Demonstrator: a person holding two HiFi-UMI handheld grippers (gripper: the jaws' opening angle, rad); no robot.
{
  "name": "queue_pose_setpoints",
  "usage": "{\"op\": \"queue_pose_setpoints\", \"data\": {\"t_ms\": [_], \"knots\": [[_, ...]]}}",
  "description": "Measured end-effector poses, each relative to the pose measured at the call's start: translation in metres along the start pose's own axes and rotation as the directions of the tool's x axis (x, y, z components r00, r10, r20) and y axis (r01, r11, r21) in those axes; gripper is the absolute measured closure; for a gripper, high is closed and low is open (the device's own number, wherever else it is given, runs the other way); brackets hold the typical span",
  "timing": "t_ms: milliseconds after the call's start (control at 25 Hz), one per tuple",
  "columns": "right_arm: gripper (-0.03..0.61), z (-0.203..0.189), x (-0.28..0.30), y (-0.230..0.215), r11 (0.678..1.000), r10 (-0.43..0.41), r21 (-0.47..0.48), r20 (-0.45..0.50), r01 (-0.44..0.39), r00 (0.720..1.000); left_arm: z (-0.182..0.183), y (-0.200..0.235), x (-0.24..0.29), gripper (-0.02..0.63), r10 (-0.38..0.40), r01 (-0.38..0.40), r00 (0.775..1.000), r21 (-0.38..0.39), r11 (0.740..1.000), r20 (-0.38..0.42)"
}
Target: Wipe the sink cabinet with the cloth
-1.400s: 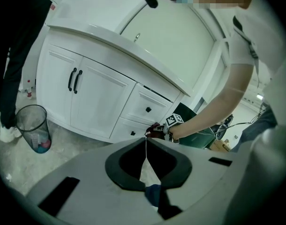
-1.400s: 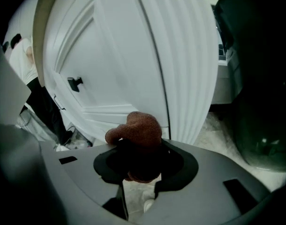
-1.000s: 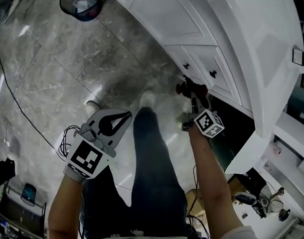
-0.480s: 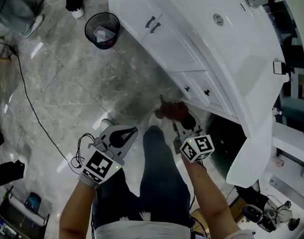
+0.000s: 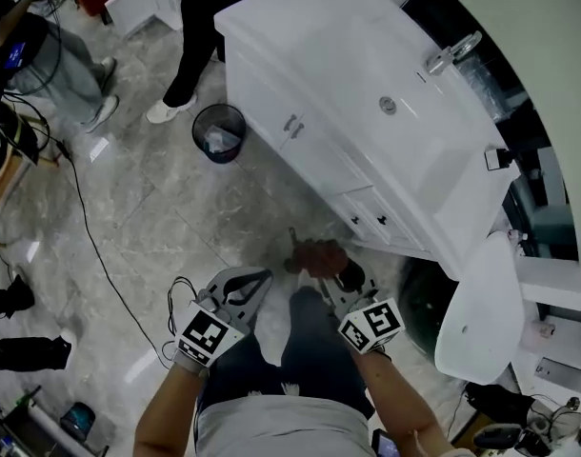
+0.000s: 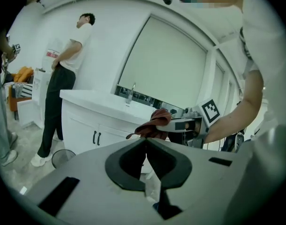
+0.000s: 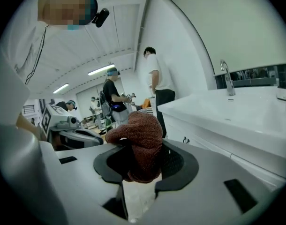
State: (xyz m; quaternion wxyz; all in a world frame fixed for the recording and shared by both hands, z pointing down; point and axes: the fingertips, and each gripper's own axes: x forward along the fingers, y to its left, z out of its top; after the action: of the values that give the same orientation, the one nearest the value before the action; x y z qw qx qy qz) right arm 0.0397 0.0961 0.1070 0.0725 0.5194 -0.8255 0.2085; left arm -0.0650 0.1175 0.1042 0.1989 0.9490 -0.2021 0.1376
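Right in front of the sink cabinet [image 5: 267, 112], the rust-brown cloth [image 7: 142, 139] sits bunched in the right gripper [image 7: 142, 159], jaws clamped on it. The left gripper [image 6: 145, 143] is beside it, pinched closed and empty. Further along the cabinet's front there's a black bin [image 5: 217, 157] with crumpled white stuff inside.

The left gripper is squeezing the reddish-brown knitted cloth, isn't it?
No, it is the right gripper that is squeezing the reddish-brown knitted cloth, as the right gripper view shows. The left gripper is shut on nothing.
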Motion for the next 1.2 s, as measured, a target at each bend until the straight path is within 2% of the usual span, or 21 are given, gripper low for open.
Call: {"op": "queue_pose_setpoints", "data": {"t_ms": [160,440,640,920,1200], "knots": [[0.437,0.048,-0.009,0.005,0.999,0.037,-0.018,0.064,-0.036,0.997,0.040,-0.010,-0.002,0.601,0.028,-0.030,0.999,0.050,0.998,0.025],[0.437,0.128,-0.046,0.014,0.994,0.089,-0.074,0.138,-0.079,0.987,0.109,-0.046,-0.011,0.601,0.058,-0.066,0.993,0.085,0.994,0.099],[0.437,0.178,-0.078,0.028,0.978,0.163,-0.157,0.182,-0.134,0.970,0.156,-0.074,-0.023,0.601,0.087,-0.101,0.981,0.076,0.992,0.172],[0.437,0.219,-0.104,0.039,0.970,0.200,-0.184,0.247,-0.156,0.948,0.191,-0.091,-0.031,0.601,0.136,-0.163,0.961,0.097,0.982,0.239],[0.437,0.231,-0.105,0.043,0.971,0.207,-0.179,0.283,-0.160,0.937,0.227,-0.092,-0.038,0.601,0.144,-0.191,0.945,0.140,0.972,0.293]]}}
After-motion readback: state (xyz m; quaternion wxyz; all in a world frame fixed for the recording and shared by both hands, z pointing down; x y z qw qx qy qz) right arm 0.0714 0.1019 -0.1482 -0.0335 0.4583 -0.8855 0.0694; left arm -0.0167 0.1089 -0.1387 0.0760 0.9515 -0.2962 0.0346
